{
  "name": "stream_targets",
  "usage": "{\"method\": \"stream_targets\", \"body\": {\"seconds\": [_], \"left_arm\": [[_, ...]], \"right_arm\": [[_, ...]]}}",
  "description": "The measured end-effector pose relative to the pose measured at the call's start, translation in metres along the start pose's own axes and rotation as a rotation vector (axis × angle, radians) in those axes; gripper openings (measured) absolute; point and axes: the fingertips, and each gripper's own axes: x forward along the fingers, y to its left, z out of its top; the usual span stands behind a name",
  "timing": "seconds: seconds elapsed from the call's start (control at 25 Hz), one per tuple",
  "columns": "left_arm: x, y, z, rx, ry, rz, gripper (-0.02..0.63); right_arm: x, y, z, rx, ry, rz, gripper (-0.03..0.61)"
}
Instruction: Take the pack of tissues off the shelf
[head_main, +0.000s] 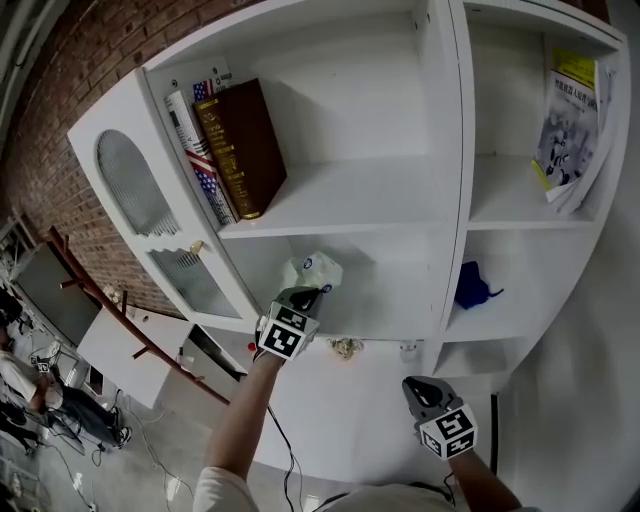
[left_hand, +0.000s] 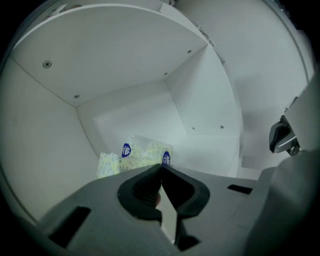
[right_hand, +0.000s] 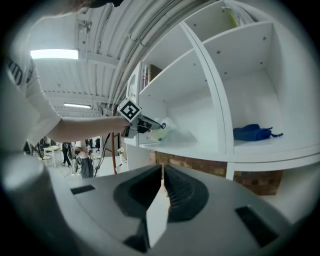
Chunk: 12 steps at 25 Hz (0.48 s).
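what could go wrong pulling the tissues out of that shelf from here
1. The left tool seems shut on only a thin edge of the pack of tissues, so the pack could slip free and drop off the shelf.
2. The right tool hangs shut, low and well to the side of the pack, so it is probably not placed to catch a fall.

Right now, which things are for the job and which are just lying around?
For the job: pack of tissues, left claw, shelf under the pack.
Just lying about: books, blue cloth, booklets.
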Motion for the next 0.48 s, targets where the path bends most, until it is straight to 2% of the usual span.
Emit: {"method": "stream_targets", "body": {"seconds": [0.48], "left_arm": [[-0.06,-0.024,0.014,0.051,-0.11,0.016,0.028]], "right_arm": [[0.004,0.037,0.006,-0.02,-0.008,0.015,0.035]]}}
